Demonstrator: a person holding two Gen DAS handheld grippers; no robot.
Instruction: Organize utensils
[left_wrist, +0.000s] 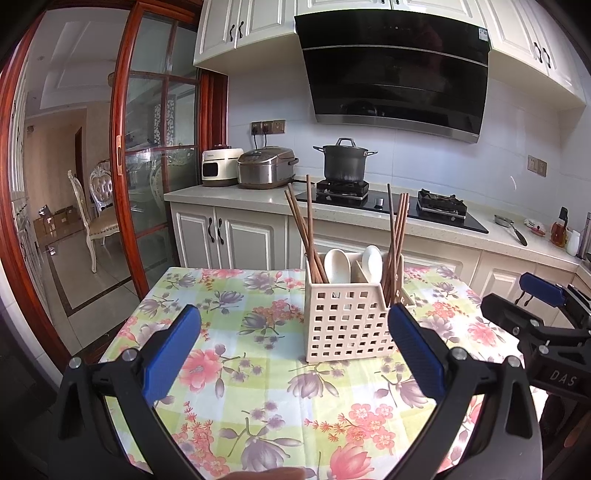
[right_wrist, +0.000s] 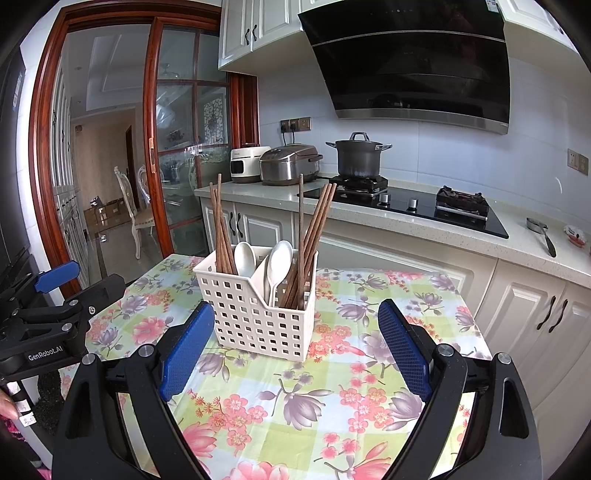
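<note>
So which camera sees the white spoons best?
The right wrist view: both white spoons show their bowls, and one shows its handle behind the caddy divider. In the left wrist view the caddy's front wall hides their handles; only the bowls stick up.

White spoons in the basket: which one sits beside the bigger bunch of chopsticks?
The right white ceramic spoon, next to the fuller bundle of brown wooden chopsticks.

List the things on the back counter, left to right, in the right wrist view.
White cooker → silver rice cooker → dark lidded pot on the left burner → bare right burner → small metal ladle near the right edge.
</note>
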